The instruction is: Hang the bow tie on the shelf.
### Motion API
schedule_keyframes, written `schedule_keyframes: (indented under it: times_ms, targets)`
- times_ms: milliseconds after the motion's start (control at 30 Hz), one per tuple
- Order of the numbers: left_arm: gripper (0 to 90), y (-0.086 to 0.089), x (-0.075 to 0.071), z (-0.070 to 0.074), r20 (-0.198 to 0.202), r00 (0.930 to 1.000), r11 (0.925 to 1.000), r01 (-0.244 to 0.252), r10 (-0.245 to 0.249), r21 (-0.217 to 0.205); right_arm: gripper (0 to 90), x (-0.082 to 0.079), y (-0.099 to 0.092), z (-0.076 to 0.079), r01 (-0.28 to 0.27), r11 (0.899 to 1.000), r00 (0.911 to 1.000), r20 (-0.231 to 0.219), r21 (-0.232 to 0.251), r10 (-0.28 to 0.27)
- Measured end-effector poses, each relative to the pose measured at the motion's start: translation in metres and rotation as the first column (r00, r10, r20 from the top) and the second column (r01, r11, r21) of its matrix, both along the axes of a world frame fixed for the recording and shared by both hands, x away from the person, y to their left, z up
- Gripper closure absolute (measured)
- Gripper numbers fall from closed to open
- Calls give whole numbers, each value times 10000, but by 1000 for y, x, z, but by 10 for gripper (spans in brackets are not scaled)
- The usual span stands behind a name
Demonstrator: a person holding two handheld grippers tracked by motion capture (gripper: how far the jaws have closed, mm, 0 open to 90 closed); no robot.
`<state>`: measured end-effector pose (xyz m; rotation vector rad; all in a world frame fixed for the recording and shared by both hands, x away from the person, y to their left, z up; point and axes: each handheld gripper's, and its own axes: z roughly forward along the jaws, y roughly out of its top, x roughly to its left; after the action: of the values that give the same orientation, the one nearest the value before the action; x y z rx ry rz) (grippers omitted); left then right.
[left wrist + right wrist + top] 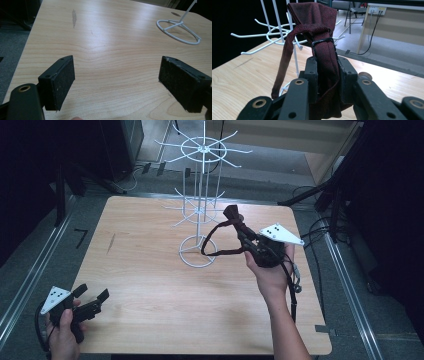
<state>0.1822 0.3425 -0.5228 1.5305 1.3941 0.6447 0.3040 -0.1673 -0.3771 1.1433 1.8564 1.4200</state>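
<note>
Clamping a dark red bow tie (317,30) between its jaws, right gripper (325,75) lifting it just beside the white wire rack (200,210), strap (220,251) dangling below, left gripper (117,82) resting jaws apart over the wooden table (112,37) edge.

A wire rack (200,205) stands on the tabletop (150,285), on its far half, near the middle. Just right of the rack's base ring, the right tongs (239,227) are raised above the tabletop, clamped on a strap (220,237) whose loop hangs between them and the rack. The left tongs (92,295) sit at the near left corner, well apart from the rack.
</note>
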Motion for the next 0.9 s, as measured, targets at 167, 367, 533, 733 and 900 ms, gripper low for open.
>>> schedule_keyframes:
  times_ms: [167,367,533,733,900]
  targets:
    - [144,0,0,0,-14,10000,10000,6,-6,-4,740,7,2,-5,44,10000,9997,-235,25,-44]
    - [144,0,0,0,-19,10000,10000,14,-14,-21,740,18,8,-15,63,9998,9983,-574,-208,-75]
    - [144,0,0,0,-14,10000,10000,12,-12,-27,740,25,16,-25,24,9995,9958,-913,-311,-52]
    - [144,1,0,0,-7,10000,10000,27,-27,-32,740,32,28,-42,-71,9987,9924,-1234,-514,7]
    - [144,0,0,0,-4,10000,10000,22,-22,-40,739,37,32,-59,24,9987,9865,-1632,-516,-108]
